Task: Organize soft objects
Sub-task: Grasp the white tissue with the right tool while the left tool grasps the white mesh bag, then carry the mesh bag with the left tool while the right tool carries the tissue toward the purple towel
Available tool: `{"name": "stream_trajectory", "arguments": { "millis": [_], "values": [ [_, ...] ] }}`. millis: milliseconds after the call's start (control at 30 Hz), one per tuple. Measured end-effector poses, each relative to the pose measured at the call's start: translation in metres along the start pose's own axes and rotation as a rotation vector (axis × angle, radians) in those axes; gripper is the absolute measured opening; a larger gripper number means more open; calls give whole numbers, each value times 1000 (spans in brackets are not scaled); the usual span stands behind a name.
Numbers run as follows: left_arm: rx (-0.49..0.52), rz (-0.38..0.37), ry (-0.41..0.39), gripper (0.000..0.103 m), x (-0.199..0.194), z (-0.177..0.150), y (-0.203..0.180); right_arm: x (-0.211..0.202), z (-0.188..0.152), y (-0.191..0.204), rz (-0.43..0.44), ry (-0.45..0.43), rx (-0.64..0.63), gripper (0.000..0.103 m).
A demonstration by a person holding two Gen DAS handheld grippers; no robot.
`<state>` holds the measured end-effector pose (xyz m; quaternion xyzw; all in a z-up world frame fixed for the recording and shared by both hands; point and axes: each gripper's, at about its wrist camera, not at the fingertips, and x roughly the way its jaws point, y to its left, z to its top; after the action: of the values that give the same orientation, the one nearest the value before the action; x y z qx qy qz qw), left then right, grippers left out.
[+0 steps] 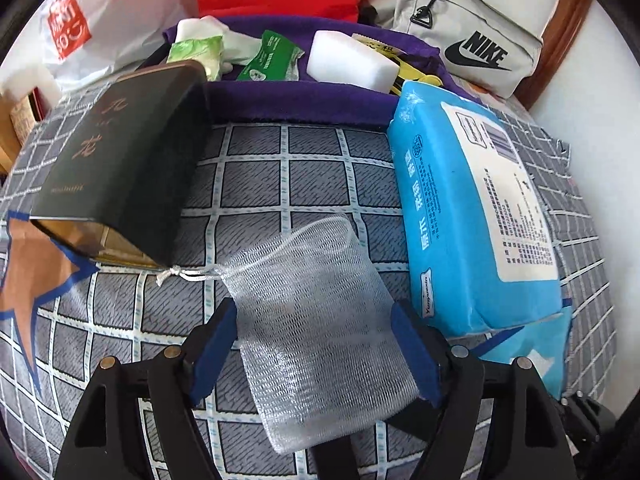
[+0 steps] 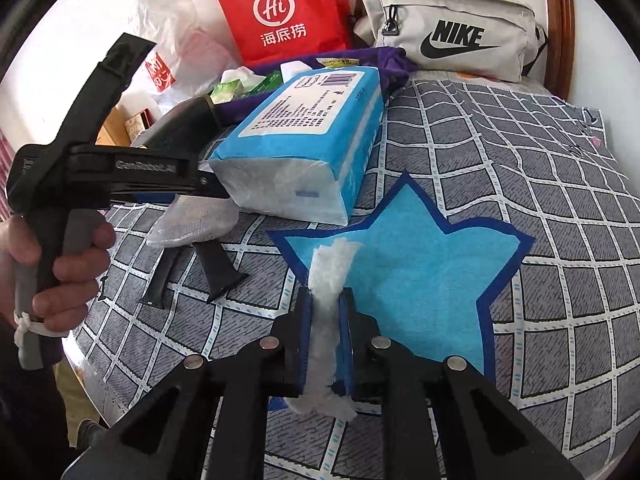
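A white mesh drawstring bag (image 1: 316,312) lies flat on the checked cloth, between the fingers of my left gripper (image 1: 316,312). Its blue pads (image 1: 216,344) stand at the bag's two sides, and the gripper is open. From the right wrist view, the left gripper (image 2: 188,292) points down, held by a hand (image 2: 60,272), with the mesh bag (image 2: 192,222) under it. My right gripper (image 2: 326,294) is shut on a crumpled white tissue strip (image 2: 332,264) above a blue star-shaped mat (image 2: 408,264).
A blue tissue pack (image 1: 472,216) lies right of the mesh bag and a dark box (image 1: 120,168) left of it. Behind them a purple bin (image 1: 300,100) holds a white sponge (image 1: 352,60) and green packets. A red paper bag (image 2: 284,12) and a grey Nike pouch (image 2: 452,40) stand at the back. An orange star mat (image 1: 28,272) lies at the left.
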<state>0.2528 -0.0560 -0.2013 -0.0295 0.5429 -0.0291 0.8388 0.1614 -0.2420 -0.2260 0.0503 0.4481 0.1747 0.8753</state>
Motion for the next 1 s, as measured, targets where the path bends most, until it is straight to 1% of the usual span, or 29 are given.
{"name": "stream_trajectory", "arguments": {
  "millis": [33,67,100,167,233,267,333,367,500,600,700,933,1000],
  "values": [
    [18,20,-6,75,1,0,-4,0,0,-1,4,1,1,13],
    [42,48,-9,69,2,-1,-7,0,1,-1,8,2,2,13],
    [68,82,-23,64,1,-2,-11,0,1,-1,11,4,4,13],
    [65,62,-32,41,-1,-1,-11,0,1,-2,15,7,7,13],
    [56,40,-34,25,-4,1,-7,1,2,-1,7,10,-1,13],
    [55,22,-37,20,-6,2,-5,1,2,0,0,11,-2,13],
    [56,-9,-53,14,-10,1,0,1,2,3,-14,14,-4,14],
    [54,-20,-61,12,-15,0,4,1,2,3,-18,15,-5,13],
    [38,-61,-97,9,-31,-4,14,-1,2,6,-32,20,2,13],
    [40,-59,-114,9,-44,-10,23,-5,2,10,-41,15,1,13],
    [39,-29,-114,9,-48,-18,34,-9,4,17,-46,9,2,13],
    [-58,-23,-109,9,-56,-46,84,-12,5,36,-21,6,-2,13],
    [-84,-28,-96,9,-57,-52,98,-10,6,39,-20,6,-5,13]
  ]
}}
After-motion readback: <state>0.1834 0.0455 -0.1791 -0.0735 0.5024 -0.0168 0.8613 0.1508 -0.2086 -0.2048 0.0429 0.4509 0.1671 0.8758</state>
